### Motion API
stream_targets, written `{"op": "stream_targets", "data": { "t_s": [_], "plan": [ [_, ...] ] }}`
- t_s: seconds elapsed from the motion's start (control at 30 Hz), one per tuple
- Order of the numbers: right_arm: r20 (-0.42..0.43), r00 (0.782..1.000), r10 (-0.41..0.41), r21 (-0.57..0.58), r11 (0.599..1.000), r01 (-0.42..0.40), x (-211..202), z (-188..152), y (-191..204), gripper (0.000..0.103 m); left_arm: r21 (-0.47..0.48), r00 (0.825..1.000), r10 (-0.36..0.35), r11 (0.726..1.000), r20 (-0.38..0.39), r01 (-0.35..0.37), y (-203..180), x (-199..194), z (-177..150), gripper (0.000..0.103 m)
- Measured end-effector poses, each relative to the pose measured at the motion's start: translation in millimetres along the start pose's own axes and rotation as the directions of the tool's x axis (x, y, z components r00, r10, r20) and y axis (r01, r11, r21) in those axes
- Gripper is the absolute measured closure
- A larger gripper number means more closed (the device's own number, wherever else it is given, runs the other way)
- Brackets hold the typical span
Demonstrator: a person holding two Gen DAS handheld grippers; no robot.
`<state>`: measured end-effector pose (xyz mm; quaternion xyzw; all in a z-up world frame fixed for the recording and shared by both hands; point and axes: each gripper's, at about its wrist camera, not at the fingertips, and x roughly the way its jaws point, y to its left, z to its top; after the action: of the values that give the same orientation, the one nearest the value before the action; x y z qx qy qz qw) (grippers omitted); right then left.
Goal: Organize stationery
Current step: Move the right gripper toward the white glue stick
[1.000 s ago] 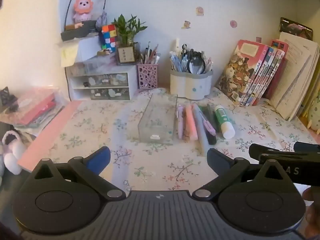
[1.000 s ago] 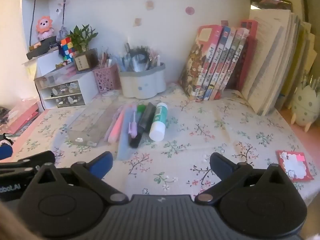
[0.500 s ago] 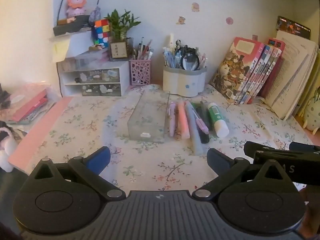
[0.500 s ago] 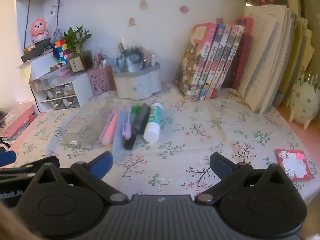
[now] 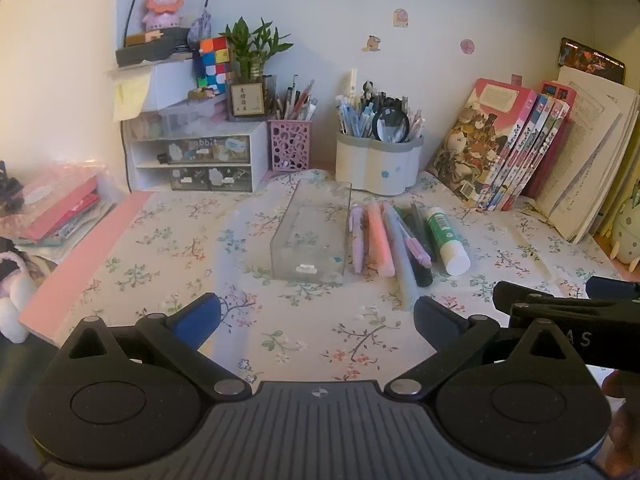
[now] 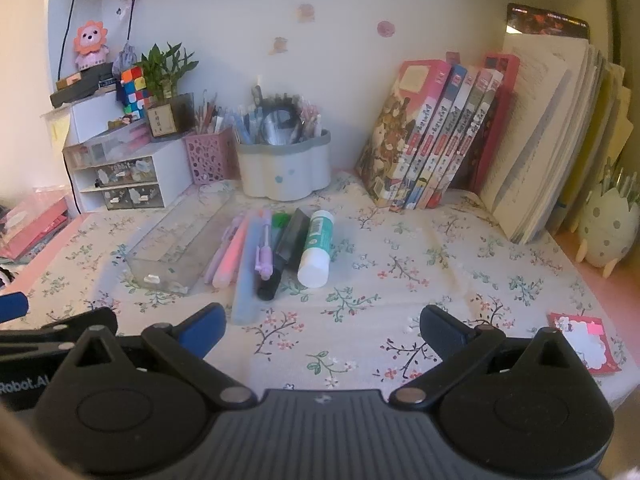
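I have both tongs spread wide with nothing between them, low over the near edge of the floral cloth (image 5: 168,240). The left tongs (image 5: 316,314) point at the clear box (image 5: 308,232), which lies ahead of them in the middle of the desk, well apart from the fingertips. Just right of the box the pens (image 5: 384,240) lie in a tight row, touching one another, and the glue stick (image 5: 444,236) sits at the row's right end, white cap toward me. From the right tongs (image 6: 322,322) the same row lies ahead and a little left: the long grey-blue pen (image 6: 248,276) reaches nearest to the left fingertip, near it but not touching. The glue stick is almost straight ahead, farther off. A sticky-note pad (image 6: 582,340) lies just beside the right finger. Behind the row stand the white pen cup (image 5: 378,162) and the books (image 5: 500,148).
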<state>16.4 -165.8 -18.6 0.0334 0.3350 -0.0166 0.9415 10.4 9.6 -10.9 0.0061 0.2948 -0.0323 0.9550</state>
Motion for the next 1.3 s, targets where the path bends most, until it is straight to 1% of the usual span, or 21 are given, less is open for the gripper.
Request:
{"op": "stream_targets", "data": {
  "t_s": [0.53,0.83,1.07,1.3],
  "plan": [
    [-0.019,0.999,-0.044,0.002,0.999,0.044,17.4,2.2,0.4,0.014,0.018,1.000,0.004,1.000,-0.007,-0.004,1.6,18.7,-1.3,0.005],
    [-0.059,0.997,-0.042,-0.014,0.999,0.041,46.2,7.1,6.1,0.014,0.032,0.999,0.011,0.999,-0.030,-0.010,8.5,44.1,2.7,0.005],
    [-0.101,0.995,-0.009,0.022,1.000,0.011,78.2,14.2,-2.8,0.014,0.041,0.997,0.000,0.999,-0.076,0.003,12.4,78.4,6.8,0.006],
    [-0.125,0.992,0.021,0.046,0.999,-0.015,106.8,30.1,-12.1,0.014,0.044,0.996,-0.018,0.999,-0.086,0.022,12.7,104.1,14.0,0.006]
  ]
}}
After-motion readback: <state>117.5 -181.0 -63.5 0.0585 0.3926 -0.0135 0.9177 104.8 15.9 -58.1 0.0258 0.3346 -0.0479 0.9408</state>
